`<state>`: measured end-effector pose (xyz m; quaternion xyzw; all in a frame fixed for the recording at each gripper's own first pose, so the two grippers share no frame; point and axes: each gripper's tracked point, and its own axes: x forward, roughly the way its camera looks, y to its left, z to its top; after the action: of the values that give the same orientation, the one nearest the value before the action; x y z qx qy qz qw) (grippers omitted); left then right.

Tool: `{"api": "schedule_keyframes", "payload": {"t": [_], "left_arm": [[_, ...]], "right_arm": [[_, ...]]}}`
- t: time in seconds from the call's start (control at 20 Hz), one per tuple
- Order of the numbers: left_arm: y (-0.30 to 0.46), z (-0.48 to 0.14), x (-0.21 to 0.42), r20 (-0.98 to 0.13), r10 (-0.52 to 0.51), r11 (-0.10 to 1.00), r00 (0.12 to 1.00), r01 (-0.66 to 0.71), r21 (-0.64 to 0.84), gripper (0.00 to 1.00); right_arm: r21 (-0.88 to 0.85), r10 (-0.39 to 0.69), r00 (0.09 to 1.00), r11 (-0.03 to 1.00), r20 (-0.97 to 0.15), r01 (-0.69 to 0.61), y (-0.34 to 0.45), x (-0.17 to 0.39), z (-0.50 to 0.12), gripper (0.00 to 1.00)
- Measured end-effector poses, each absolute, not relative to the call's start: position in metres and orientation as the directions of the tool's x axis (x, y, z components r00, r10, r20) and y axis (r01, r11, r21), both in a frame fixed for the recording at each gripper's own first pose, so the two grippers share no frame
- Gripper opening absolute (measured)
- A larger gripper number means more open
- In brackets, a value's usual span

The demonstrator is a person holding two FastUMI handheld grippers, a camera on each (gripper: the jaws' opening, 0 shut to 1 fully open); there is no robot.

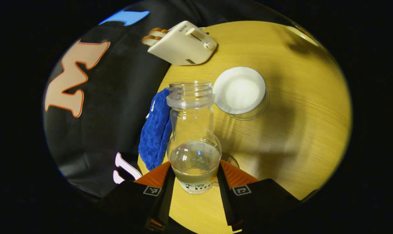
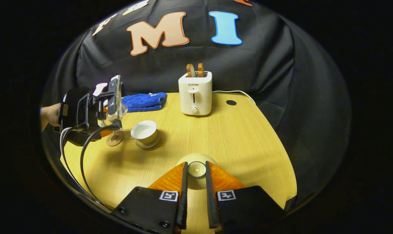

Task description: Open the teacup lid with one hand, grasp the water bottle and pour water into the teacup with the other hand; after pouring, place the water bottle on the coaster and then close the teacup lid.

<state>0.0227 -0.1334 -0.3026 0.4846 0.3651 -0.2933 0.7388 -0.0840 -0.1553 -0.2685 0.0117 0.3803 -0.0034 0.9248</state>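
Observation:
My left gripper [image 1: 195, 172] is shut on the lower body of a clear, uncapped water bottle [image 1: 194, 136] with a little water in it. The bottle stands roughly upright over the brown coaster [image 1: 230, 160]; I cannot tell whether they touch. Just beyond is the white teacup [image 1: 240, 91], open, on its glass saucer. In the right gripper view, my right gripper [image 2: 196, 167] is shut on the knob of the cream teacup lid [image 2: 196, 169], near the table's front. Farther left are the teacup [image 2: 145, 133], the coaster [image 2: 114, 139] and the left gripper [image 2: 113, 110] with the bottle [image 2: 117, 97].
A white toaster [image 2: 195, 92] with two bread slices stands at the back of the wooden table [image 2: 235, 143]. A folded blue cloth [image 2: 144, 101] lies at the back left, close behind the bottle. A hand [image 2: 48, 115] holds the left gripper, and its cable [image 2: 82, 162] hangs over the table's left edge.

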Motion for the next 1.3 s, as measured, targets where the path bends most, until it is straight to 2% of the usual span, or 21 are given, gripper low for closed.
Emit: {"api": "schedule_keyframes", "payload": {"t": [0.25, 0.4, 0.55, 0.75, 0.8, 0.85, 0.9, 1.0, 1.1, 1.2, 1.25, 1.3], "left_arm": [[-0.145, -0.296, 0.024, -0.749, -0.220, 0.594, 0.625, 0.695, 0.405, 0.63], [-0.144, -0.302, 0.016, -0.724, -0.249, 0.706, 0.644, 0.632, 0.319, 0.64], [-0.144, -0.300, 0.026, -0.655, -0.277, 0.794, 0.703, 0.552, 0.256, 0.64], [-0.142, -0.296, 0.027, -0.587, -0.318, 0.856, 0.744, 0.492, 0.159, 0.65], [-0.139, -0.297, 0.026, -0.584, -0.315, 0.868, 0.748, 0.476, 0.142, 0.64], [-0.138, -0.298, 0.029, -0.565, -0.320, 0.878, 0.760, 0.462, 0.124, 0.64], [-0.134, -0.301, 0.029, -0.569, -0.311, 0.888, 0.761, 0.446, 0.112, 0.65], [-0.132, -0.302, 0.034, -0.537, -0.329, 0.899, 0.777, 0.432, 0.074, 0.66], [-0.130, -0.303, 0.033, -0.541, -0.334, 0.904, 0.772, 0.425, 0.049, 0.66], [-0.127, -0.305, 0.032, -0.541, -0.335, 0.908, 0.772, 0.418, 0.035, 0.67], [-0.126, -0.305, 0.030, -0.540, -0.336, 0.908, 0.772, 0.417, 0.031, 0.67], [-0.126, -0.304, 0.032, -0.534, -0.338, 0.910, 0.775, 0.414, 0.026, 0.69]], "right_arm": [[0.005, 0.010, 0.707, 1.000, -0.708, -0.009, -0.139, -0.082, -0.261, 0.29], [0.005, 0.015, 0.697, 1.000, -0.717, -0.017, -0.130, -0.081, -0.259, 0.29], [-0.009, 0.015, 0.695, 0.999, -0.718, -0.031, -0.123, -0.078, -0.254, 0.29], [-0.031, 0.015, 0.690, 0.998, -0.724, -0.055, -0.111, -0.076, -0.249, 0.27], [-0.034, 0.016, 0.689, 0.998, -0.724, -0.059, -0.108, -0.077, -0.249, 0.29], [-0.036, 0.018, 0.689, 0.997, -0.724, -0.064, -0.104, -0.076, -0.248, 0.27], [-0.034, 0.020, 0.687, 0.997, -0.726, -0.065, -0.101, -0.077, -0.246, 0.29], [-0.024, 0.028, 0.687, 0.998, -0.726, -0.066, -0.093, -0.075, -0.245, 0.27], [-0.025, 0.032, 0.686, 0.997, -0.727, -0.073, -0.088, -0.073, -0.244, 0.29], [-0.026, 0.036, 0.688, 0.996, -0.725, -0.080, -0.083, -0.071, -0.242, 0.27], [-0.023, 0.040, 0.689, 0.996, -0.724, -0.082, -0.080, -0.070, -0.241, 0.29], [-0.019, 0.044, 0.690, 0.996, -0.722, -0.084, -0.077, -0.068, -0.240, 0.27]]}}
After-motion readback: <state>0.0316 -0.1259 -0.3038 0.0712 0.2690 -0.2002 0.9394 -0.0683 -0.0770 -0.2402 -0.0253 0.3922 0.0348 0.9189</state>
